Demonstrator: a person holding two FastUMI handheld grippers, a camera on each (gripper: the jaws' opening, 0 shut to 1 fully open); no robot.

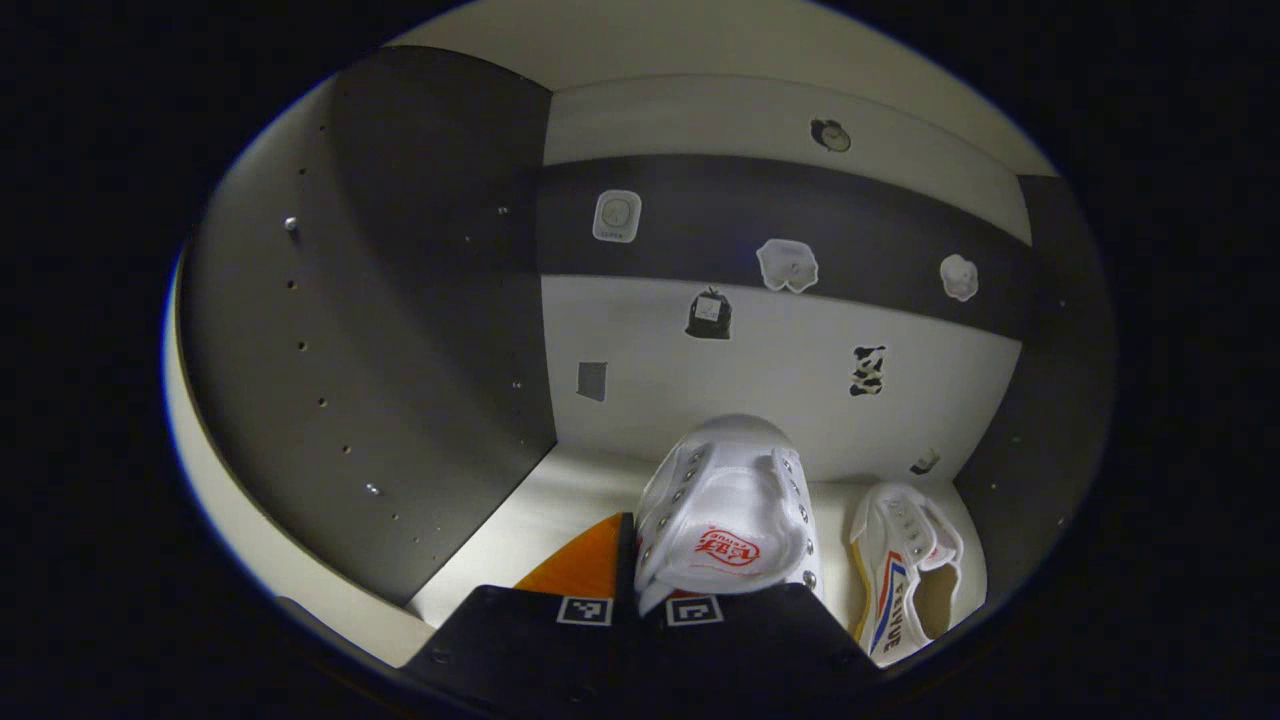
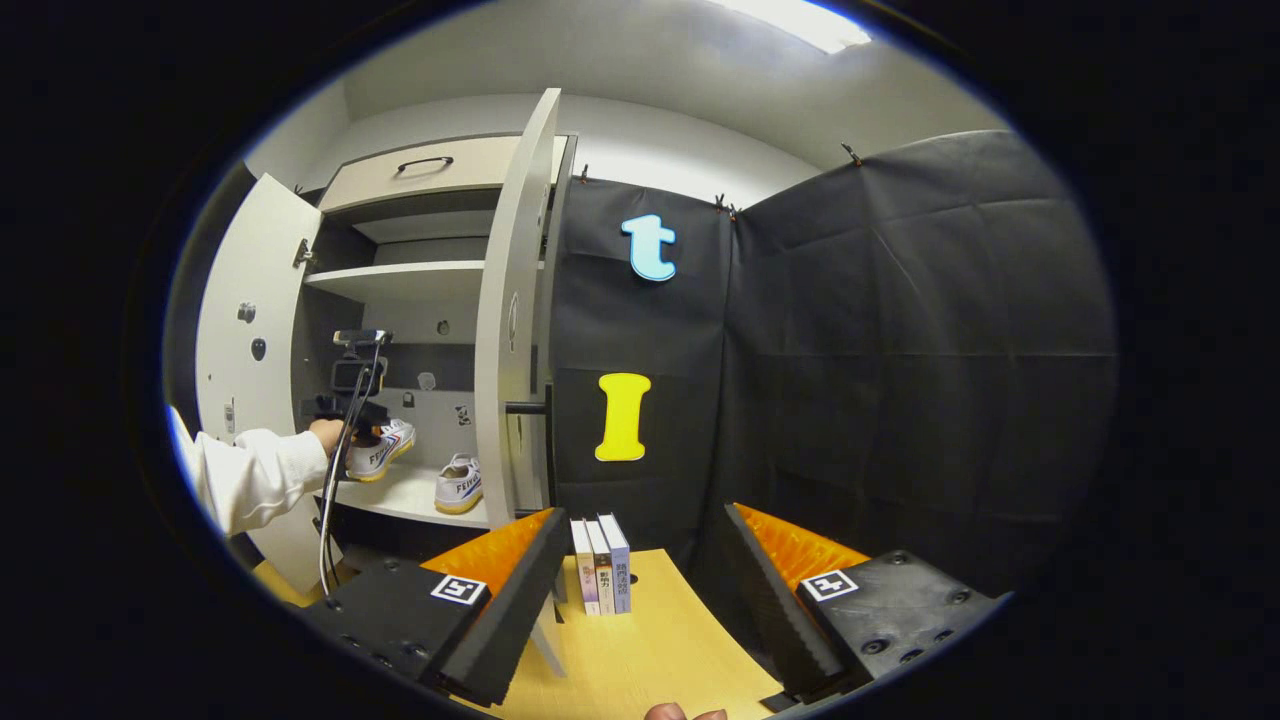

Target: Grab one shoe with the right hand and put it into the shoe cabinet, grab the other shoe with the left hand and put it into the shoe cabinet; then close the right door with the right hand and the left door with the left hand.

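Left claw (image 1: 640, 590): in the left gripper view we see its fingers drawn close together at the heel of a white shoe (image 1: 728, 520); we take it as clamped on that shoe, though the contact itself is hidden behind the fingers.
Held shoe: white canvas, metal eyelets, a red mark on the tongue; in the right gripper view it (image 2: 380, 450) sits raised above the shelf (image 2: 400, 497), toe pointing into the cabinet.
Left claw from afar: in the right gripper view it (image 2: 345, 408) is gripped by a hand (image 2: 325, 433) in a white sleeve (image 2: 250, 478), reaching inside the shoe cabinet (image 2: 420, 180).
Second shoe (image 1: 905, 565): white with red and blue stripes, lying on the shelf just right of the held one; also seen (image 2: 459, 484) near the right door (image 2: 508, 320).
Right claw (image 2: 640, 600): wide open, holding nothing, over the wooden counter (image 2: 640, 660), with three upright books (image 2: 600, 565) between its fingers farther off.
Doors: both open; left door (image 2: 245, 330) swung wide.
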